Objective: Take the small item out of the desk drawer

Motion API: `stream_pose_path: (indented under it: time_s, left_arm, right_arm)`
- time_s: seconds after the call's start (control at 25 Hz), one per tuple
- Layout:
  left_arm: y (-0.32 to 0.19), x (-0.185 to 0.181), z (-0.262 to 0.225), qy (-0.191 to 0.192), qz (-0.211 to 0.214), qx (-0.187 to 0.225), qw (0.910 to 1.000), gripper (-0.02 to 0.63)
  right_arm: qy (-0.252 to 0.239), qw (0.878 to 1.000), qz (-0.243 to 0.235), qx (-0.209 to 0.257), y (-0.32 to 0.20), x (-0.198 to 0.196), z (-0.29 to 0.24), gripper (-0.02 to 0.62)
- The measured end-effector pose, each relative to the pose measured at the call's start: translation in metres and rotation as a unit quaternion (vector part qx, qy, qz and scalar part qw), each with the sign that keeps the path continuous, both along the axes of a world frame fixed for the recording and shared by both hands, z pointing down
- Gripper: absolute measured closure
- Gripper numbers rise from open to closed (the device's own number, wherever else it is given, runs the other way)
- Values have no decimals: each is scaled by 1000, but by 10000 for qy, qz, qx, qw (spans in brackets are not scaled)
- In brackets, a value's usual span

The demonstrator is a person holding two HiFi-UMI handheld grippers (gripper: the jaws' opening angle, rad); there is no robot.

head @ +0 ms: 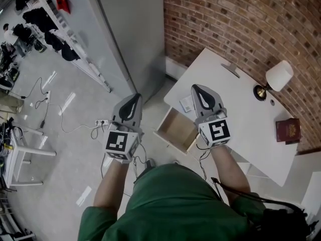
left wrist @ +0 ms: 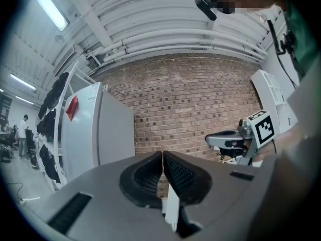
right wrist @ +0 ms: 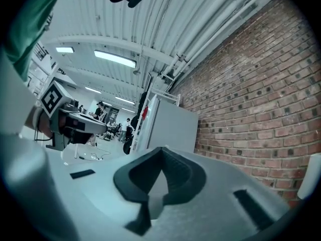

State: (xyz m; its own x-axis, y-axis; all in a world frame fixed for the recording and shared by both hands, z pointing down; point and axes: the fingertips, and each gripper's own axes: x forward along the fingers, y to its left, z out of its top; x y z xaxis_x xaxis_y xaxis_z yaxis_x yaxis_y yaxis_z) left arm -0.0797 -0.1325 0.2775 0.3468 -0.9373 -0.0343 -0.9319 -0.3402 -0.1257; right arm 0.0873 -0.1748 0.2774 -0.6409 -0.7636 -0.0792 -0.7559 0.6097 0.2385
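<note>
Drawer [head: 176, 129] is open, pulled out of white surface [head: 235, 109] toward person; pale wood interior shows in head view.

Small item: a flat pale thing w/ print [head: 186, 103] lies on surface edge just behind drawer. Can't tell if that's the task's item, too small to read.

Left tool [head: 135, 98]: held level over floor, off to drawer's left, well apart from it. Jaws together, ribbed pads meet edge to edge in left tool view [left wrist: 163, 159], nothing btwn them. It points at brick wall [left wrist: 190, 99] and grey cabinet [left wrist: 93, 129].

Right tool [head: 196, 89]: held level above drawer's right-hand corner, tip reaching over surface edge next to the flat item, not touching it as far as I can see. Jaws together [right wrist: 161, 152], nothing clamped. Brick wall on its right, cabinet [right wrist: 168, 129] straight ahead.

Each tool shows in the other's cam: right one [left wrist: 225, 139] and left one [right wrist: 75, 122], both w/ marker cubes.

Other stuff, ref drawer:
- lamp [head: 273, 79] on surface, far side, near wall
- red book [head: 288, 130] on surface, far right end, well apart from drawer
- power strip + cables [head: 102, 122] on floor, left of drawer, under left tool
- clothes rack [head: 50, 29] far left, past cabinet

Person in green top [head: 170, 205] stands just in front of drawer.
</note>
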Motion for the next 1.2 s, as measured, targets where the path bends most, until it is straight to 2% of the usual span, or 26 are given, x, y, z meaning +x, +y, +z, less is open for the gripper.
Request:
stream_pose_path:
  time_s: [0.32,0.64,0.84,0.96,1.08,1.2]
  left_arm:
    - [-4,6,4,-147,20,-23,9999,594]
    - [-10,15,8,203,58,-43,9998,594]
    - [-16,22,15,81,140,-97,9998,594]
    - [-21,24,14,198,166,-101,9996,594]
    - [-26,26,15,-11,220,-129,9997,594]
    - [-31,27,19,-17,235,-141,9996,594]
  right_arm:
    - [207,9998,-45,62,-1,2,6,594]
    - [139,9999,5,39,-7,12,7,594]
    - [35,9999,55,-78,-13,22,11,594]
    - [-2,9999,97,-132,-17,27,12,594]
    - [21,9999,93,-119,-21,28,10,594]
    - [5,9999,88,-129,-25,28,12,594]
